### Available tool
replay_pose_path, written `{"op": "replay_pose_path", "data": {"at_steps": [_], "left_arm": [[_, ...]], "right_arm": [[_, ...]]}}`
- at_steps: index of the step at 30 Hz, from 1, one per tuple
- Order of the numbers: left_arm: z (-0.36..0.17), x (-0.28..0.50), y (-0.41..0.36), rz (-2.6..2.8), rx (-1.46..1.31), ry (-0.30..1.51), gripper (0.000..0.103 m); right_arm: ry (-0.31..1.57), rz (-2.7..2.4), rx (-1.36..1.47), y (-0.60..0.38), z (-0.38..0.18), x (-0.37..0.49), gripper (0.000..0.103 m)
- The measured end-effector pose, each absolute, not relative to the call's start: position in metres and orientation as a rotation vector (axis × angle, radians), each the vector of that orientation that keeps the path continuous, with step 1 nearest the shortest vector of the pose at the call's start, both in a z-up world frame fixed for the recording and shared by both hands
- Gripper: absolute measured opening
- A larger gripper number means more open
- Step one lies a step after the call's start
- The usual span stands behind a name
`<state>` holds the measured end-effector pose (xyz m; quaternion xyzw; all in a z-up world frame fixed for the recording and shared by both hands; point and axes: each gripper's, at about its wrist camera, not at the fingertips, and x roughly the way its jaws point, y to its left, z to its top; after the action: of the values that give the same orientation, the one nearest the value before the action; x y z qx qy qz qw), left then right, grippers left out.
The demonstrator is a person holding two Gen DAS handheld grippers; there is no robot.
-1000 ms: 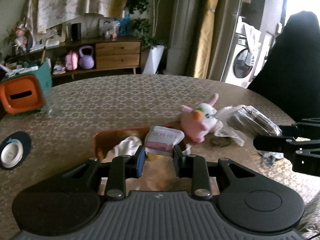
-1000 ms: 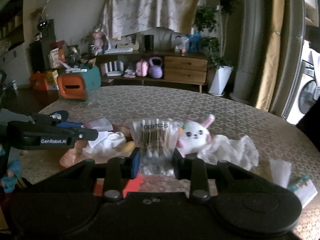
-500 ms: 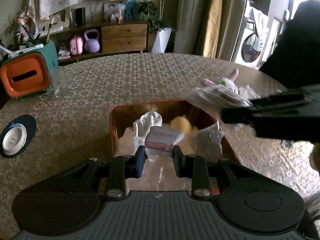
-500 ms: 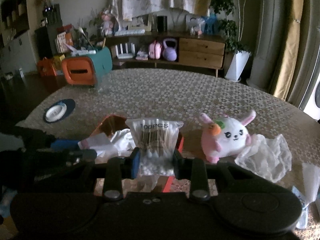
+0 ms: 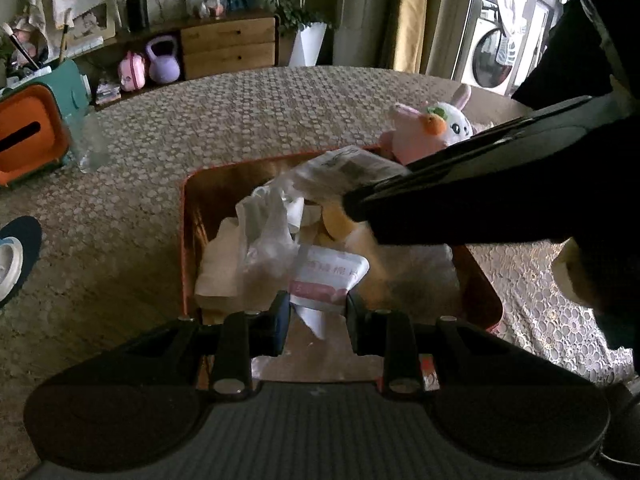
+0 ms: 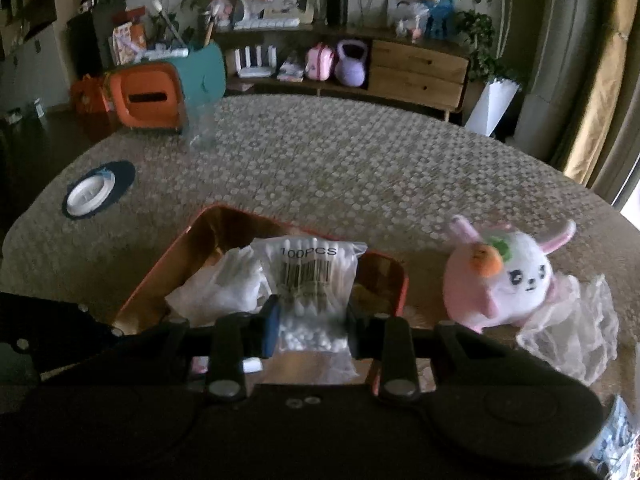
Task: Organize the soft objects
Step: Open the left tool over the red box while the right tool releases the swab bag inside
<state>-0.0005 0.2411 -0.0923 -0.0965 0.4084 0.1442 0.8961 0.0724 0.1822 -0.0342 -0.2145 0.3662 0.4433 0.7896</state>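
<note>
My left gripper (image 5: 316,308) is shut on a white-and-pink cotton pad packet (image 5: 330,274), held low over the orange bin (image 5: 188,216). Inside the bin lie a white plastic bag (image 5: 264,236) and yellowish soft things. My right gripper (image 6: 310,326) is shut on a clear bag of cotton swabs (image 6: 310,280) marked 100PCS, over the same orange bin (image 6: 172,256). In the left wrist view the right gripper (image 5: 352,204) reaches in from the right with that bag (image 5: 344,170). A pink-and-white plush rabbit (image 6: 504,276) sits on the table right of the bin.
A crumpled clear wrapper (image 6: 572,324) lies beside the rabbit. An orange-and-teal tissue box (image 6: 160,92) and a clear glass (image 6: 202,126) stand at the far left of the table. A dark coaster with a white lid (image 6: 92,194) lies at left.
Both grippers have come down over the orange bin. The right gripper swung left with the swab bag and now crosses the left wrist view above the bin.
</note>
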Motion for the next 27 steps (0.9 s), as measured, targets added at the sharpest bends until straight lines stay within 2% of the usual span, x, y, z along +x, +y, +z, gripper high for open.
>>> {"op": "replay_pose_path", "data": {"at_steps": [16,20,24,27], "left_arm": [[-0.108,0.013,0.250,0.295,-0.248,0.923,0.029],[-0.109,0.013,0.250,0.296,-0.242,0.922,0.032],[-0.105,0.010,0.247,0.305,-0.234,0.898,0.066],[-0.100,0.009,0.243,0.311,-0.211,0.885,0.068]], "right_arm": [[0.837,0.949,-0.470,0.190,-0.051,0.078,0.034],[0.844,0.945,-0.479,0.190,-0.052,0.078,0.035],[0.844,0.954,-0.473,0.186,-0.050,0.077,0.038],[0.835,0.963,-0.470,0.183,-0.045,0.075,0.042]]}}
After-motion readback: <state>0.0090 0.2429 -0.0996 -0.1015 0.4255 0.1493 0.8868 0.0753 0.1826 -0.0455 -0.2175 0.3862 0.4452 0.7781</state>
